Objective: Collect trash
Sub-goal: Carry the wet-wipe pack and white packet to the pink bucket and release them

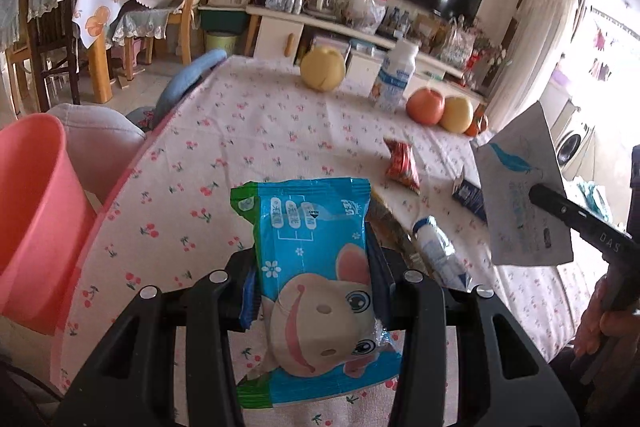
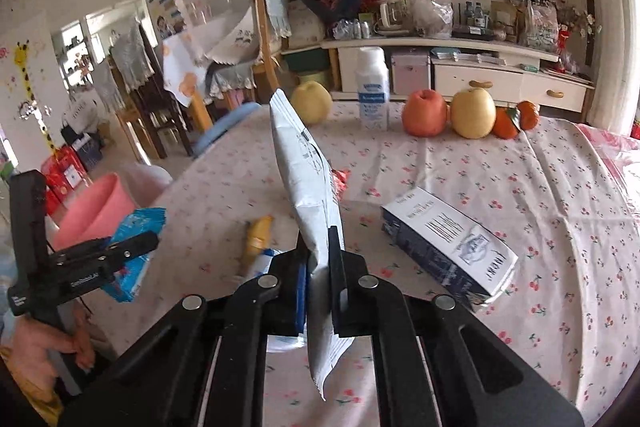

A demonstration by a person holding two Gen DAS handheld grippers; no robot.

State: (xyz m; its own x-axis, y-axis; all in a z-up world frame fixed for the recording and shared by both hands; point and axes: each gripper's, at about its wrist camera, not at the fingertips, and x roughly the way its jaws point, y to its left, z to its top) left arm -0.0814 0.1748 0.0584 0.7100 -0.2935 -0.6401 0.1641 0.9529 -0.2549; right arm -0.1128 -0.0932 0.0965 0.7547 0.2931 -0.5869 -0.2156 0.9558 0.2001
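My left gripper (image 1: 314,259) is shut on a blue snack wrapper (image 1: 316,227) with a cartoon animal on it, held above the cherry-print tablecloth (image 1: 248,131). A pink bin (image 1: 36,203) stands just off the table's left edge. My right gripper (image 2: 320,251) is shut on a flat white packet (image 2: 308,171), held upright on edge above the table. In the left wrist view the right gripper (image 1: 540,193) and the white packet (image 1: 520,195) hang at the right. On the table lie a red wrapper (image 1: 402,163), a small white bottle (image 1: 436,247), a dark blue carton (image 2: 444,247) and a yellow wrapper (image 2: 258,235).
Along the table's far edge stand an upright white bottle (image 2: 372,91), a yellow fruit (image 2: 312,101), an orange-red fruit (image 2: 425,113), another yellow fruit (image 2: 474,113) and small oranges (image 2: 516,119). Chairs (image 1: 52,27) and a TV cabinet (image 2: 460,67) lie beyond. A person's hand (image 2: 44,343) holds the left gripper.
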